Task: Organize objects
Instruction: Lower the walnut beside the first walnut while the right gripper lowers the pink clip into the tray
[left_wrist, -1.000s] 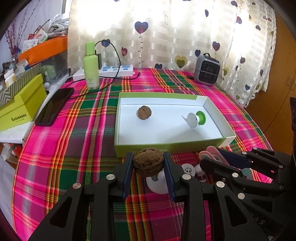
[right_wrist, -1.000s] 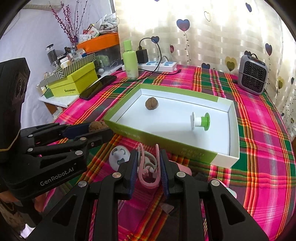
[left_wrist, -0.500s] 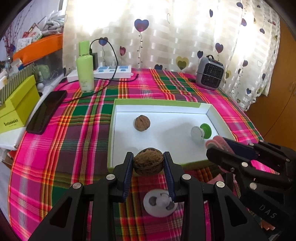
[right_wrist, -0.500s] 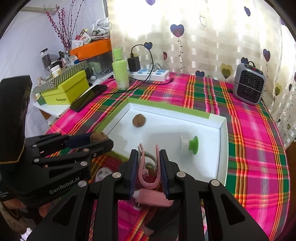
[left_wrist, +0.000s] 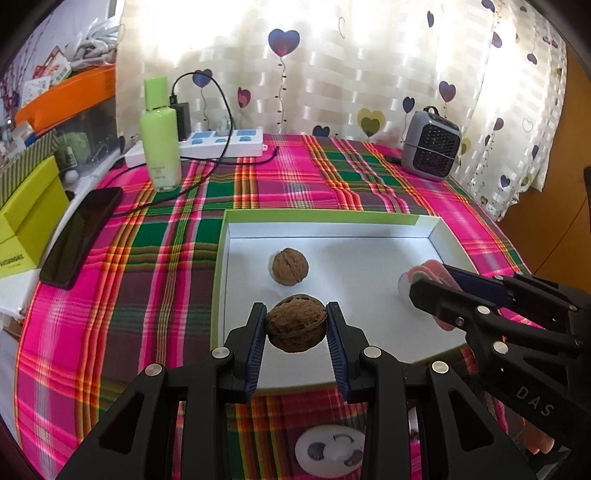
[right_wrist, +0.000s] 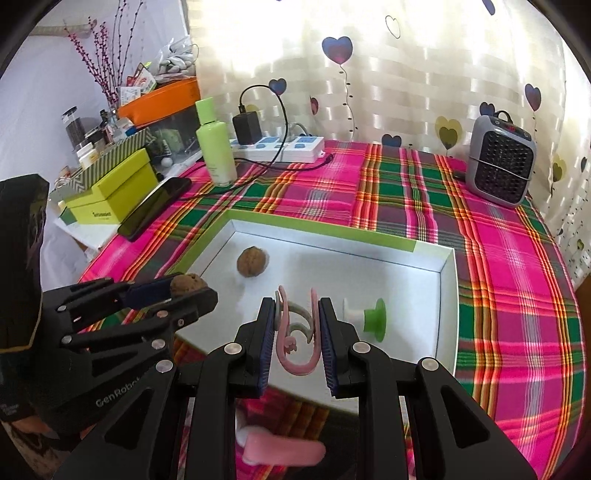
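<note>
Backlit cream curtain (left_wrist: 332, 74) with heart-balloon print across the back, daylight coming through it. Tabletop under a pink-green plaid cloth (left_wrist: 288, 177). White wall (right_wrist: 44, 74) at left, cluttered side shelf (right_wrist: 110, 206) beside the tabletop. Wooden door or panel (left_wrist: 569, 206) at right.

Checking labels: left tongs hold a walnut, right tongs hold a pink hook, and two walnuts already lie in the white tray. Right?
Not quite: only one walnut lies in the white tray, with a green-and-white spool beside it, as the right wrist view shows. The rest stands: the left tongs hold a second walnut, and the right tongs hold the pink hook.
</note>
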